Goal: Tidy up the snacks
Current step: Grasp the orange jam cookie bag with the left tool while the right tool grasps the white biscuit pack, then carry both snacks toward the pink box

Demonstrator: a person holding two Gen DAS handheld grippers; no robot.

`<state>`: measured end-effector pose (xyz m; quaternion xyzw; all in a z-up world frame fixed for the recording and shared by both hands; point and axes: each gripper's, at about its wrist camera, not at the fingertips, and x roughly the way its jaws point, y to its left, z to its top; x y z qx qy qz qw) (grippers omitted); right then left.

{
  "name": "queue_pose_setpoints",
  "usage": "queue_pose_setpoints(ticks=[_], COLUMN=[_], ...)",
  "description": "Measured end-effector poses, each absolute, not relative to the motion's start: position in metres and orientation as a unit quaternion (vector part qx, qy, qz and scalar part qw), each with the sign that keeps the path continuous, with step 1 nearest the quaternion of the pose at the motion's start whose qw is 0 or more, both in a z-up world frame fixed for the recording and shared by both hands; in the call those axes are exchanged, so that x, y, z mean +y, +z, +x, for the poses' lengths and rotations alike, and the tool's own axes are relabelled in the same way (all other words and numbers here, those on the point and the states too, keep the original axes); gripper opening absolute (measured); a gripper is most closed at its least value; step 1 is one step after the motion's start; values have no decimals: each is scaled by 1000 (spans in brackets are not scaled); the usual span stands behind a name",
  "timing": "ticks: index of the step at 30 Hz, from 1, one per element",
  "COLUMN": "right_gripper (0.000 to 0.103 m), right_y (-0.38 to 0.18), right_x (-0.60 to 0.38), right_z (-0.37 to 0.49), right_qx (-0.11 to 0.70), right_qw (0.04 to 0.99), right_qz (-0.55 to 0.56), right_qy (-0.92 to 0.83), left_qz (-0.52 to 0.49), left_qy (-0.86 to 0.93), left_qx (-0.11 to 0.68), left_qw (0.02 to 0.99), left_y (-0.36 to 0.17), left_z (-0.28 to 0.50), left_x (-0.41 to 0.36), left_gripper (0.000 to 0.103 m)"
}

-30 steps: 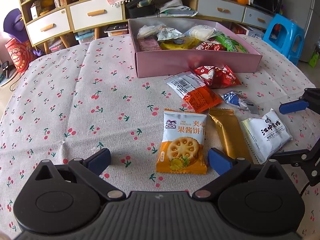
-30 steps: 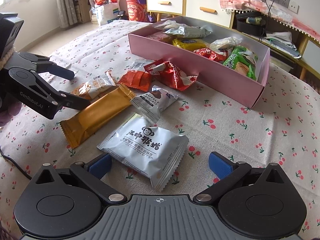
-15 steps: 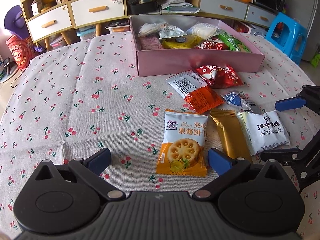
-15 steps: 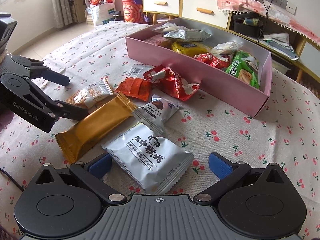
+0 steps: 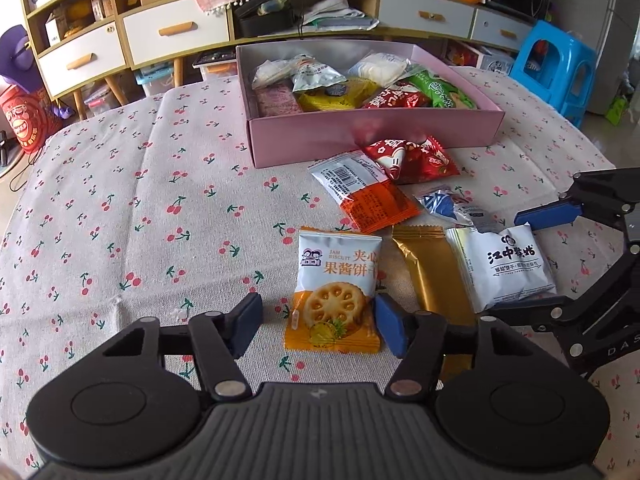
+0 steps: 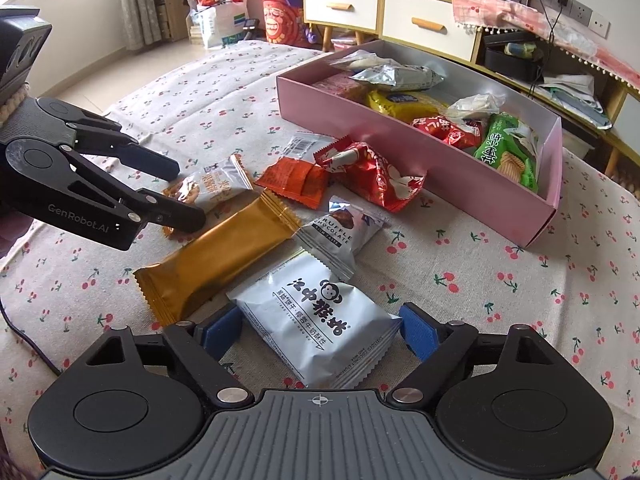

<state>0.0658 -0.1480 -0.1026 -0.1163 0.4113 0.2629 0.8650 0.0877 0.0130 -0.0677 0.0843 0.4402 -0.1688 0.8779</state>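
Cherry-print cloth [image 5: 160,208] covers the table, with white-drawered cabinets [image 5: 176,34] and a blue stool [image 5: 554,66] behind it. At the far side sits a pink box [image 5: 360,136] already holding several snack packets. Loose on the cloth in front of it lie a red packet [image 5: 412,158], an orange-and-white packet [image 5: 362,190], a small chocolate packet [image 6: 340,236], a gold bar wrapper [image 6: 216,260], a white monkey-logo packet [image 6: 320,320] and a jam biscuit packet [image 5: 336,288]. The left gripper [image 5: 318,324] is spread wide around the lower end of the biscuit packet, its right pad [image 5: 390,330] just beside the packet's edge, nothing clamped. The right gripper [image 6: 320,330] is likewise spread, straddling the white monkey-logo packet without squeezing it.
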Motion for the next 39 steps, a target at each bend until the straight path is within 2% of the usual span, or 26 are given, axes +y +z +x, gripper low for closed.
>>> queue_pose_setpoints(ticks=[2,5,7,12,20,39], right_gripper=[85,78,68,65,64,64], right_y=[-102,-100,-99,-97,-84,-38], right_x=[-148,-146,-145,-142,-148,-179], right_z=[66,64,62,59,57,73], right_qx=[413,416,415,415,397,340], right_qw=[864,861,859,857,867,909], right_qz=[-115,-117,-120,-121,-107,-26], right_qy=[264,270,276,282,283,240], left_qz=[86,90,90,82,51,-4], left_qy=[-172,-170,-168,-161,-146,-149], left_qx=[439,437,438,444,452,413], left_qw=[878,878,879,877,879,898], left_y=[-67,-66,-66,-64,-58,-23], left_z=[87,87,87,89,94,108], left_x=[12,9,9,11,22,24], left_gripper=[44,42,41,39,38,38])
